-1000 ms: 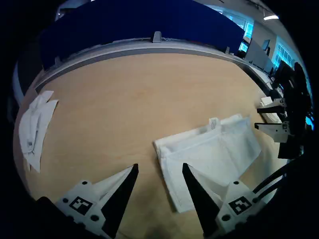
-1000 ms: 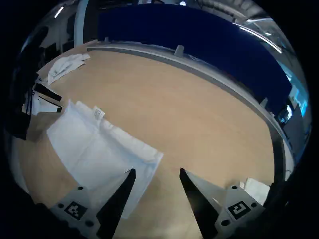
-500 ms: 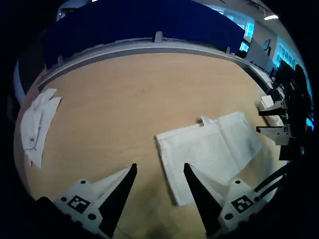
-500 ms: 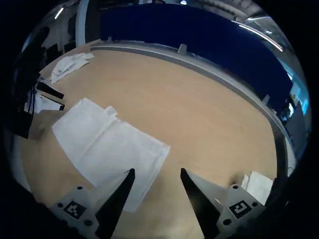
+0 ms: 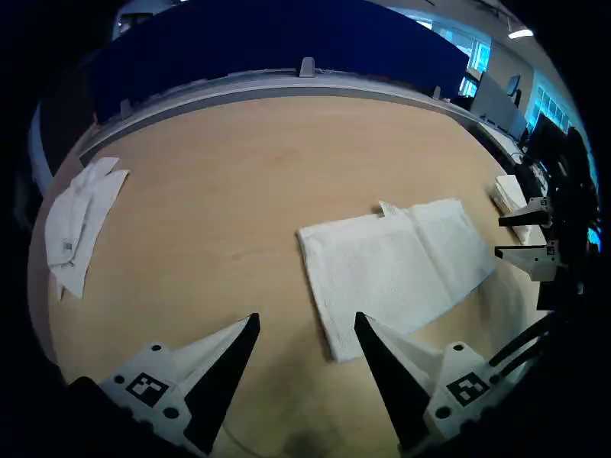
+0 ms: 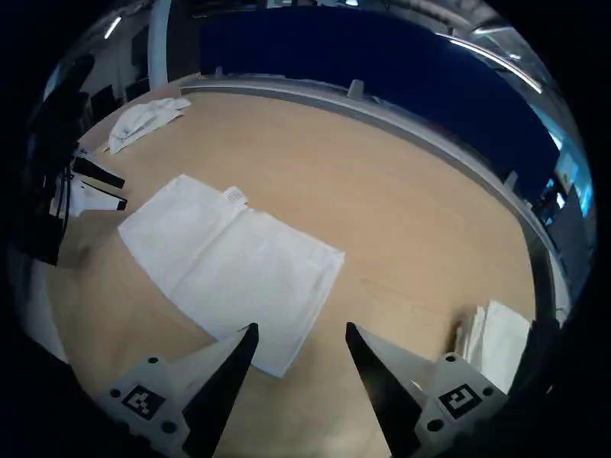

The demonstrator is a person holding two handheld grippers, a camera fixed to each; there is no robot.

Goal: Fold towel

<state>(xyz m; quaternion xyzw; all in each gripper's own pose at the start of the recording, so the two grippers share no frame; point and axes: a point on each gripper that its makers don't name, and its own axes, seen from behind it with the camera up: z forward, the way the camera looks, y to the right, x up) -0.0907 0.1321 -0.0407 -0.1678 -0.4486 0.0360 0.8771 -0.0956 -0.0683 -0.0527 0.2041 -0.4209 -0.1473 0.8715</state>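
Towel: we find the white rectangular terry towel lying flat on the pale wooden worktop.
Left tongs: spread apart, empty; towel at their 1 o'clock.
Right tongs: spread apart, empty; towel at 11 o'clock.
Elsewhere: crumpled white cloth at 9 o'clock in the left gripper view, well apart.

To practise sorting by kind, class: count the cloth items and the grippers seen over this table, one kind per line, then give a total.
Flat towel: 1
Crumpled cloth: 1
Stack of folded cloths: 1
Grippers: 2 (left gripper, right gripper)
Total: 5
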